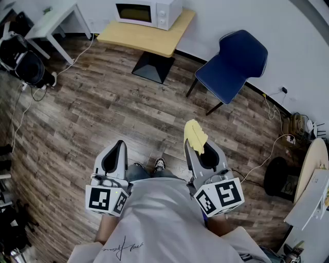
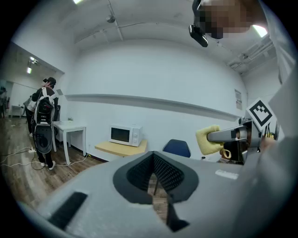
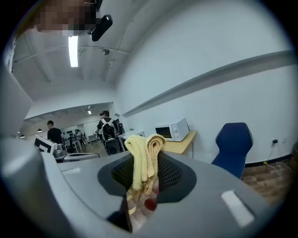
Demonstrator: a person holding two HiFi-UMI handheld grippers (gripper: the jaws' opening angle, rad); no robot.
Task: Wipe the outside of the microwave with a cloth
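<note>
The white microwave [image 1: 149, 13] stands on a light wooden table [image 1: 149, 37] against the far wall, well ahead of me. My right gripper [image 1: 198, 148] is shut on a folded yellow cloth [image 1: 195, 136] that sticks up past its jaws. In the right gripper view the cloth [image 3: 143, 155] hangs between the jaws, with the microwave [image 3: 172, 129] small in the distance. My left gripper [image 1: 115, 154] is held low beside it, shut and empty. The left gripper view shows the microwave [image 2: 125, 135] far off and the cloth [image 2: 207, 139] to the right.
A blue chair [image 1: 234, 64] stands right of the wooden table. At the far left are a white table [image 1: 51, 18] and a person with a black backpack [image 2: 43, 125]. Cables [image 1: 20, 115] trail over the wooden floor, and clutter sits at the right edge [image 1: 308, 169].
</note>
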